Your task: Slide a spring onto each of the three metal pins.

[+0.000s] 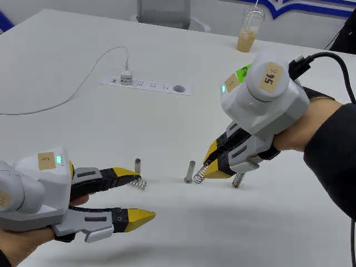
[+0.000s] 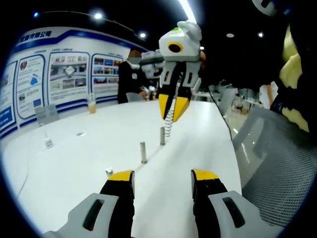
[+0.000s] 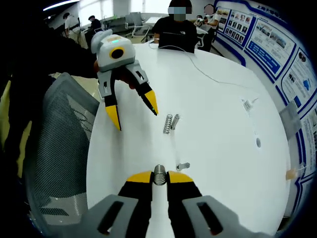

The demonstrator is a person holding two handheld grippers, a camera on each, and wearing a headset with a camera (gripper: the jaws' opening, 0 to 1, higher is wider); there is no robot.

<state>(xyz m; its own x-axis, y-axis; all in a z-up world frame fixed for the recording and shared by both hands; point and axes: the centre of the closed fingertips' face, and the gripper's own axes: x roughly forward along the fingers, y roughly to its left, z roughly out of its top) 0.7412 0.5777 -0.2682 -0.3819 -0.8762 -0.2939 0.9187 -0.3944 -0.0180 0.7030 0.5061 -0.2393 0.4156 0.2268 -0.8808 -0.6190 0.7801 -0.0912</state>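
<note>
Nearest in the head view is the grey-and-white left gripper [image 1: 143, 196] with black jaws and yellow tips. Its jaws are wide apart and hold nothing. Just by its far tip a small wire loose spring [image 1: 139, 182] lies on the white table [image 1: 167, 122], beside the short grey metal left pin [image 1: 137, 165]. To the right stands the grey metal middle pin [image 1: 190, 171]. The grey-and-white right gripper [image 1: 211, 166] pinches a thin silver held spring [image 1: 200, 173] just right of that pin, tilted, with its low end near the table. A third spring [image 1: 238, 179] stands under the right gripper's body; I cannot tell if a pin is inside it. A tan sticker [image 1: 271, 78] on the right gripper has a number that looks like 56. Far off are a white power strip [image 1: 147, 85] and a clear cup [image 1: 247, 33] with a tan drink. In the left gripper view the two yellow tips stand far apart with nothing between them. Past them two pins stand up, and the held spring hangs just beside the top of the far one. The wall posters there have writing too small to read. In the right gripper view the jaws are almost closed on the top end of the held spring. I think the job now is to put this spring on the middle pin. To do it well, lift the spring above the pin top and turn it straight up and down. Then bring its open end right over the pin, go down slowly, and let go only when the pin is inside.
</note>
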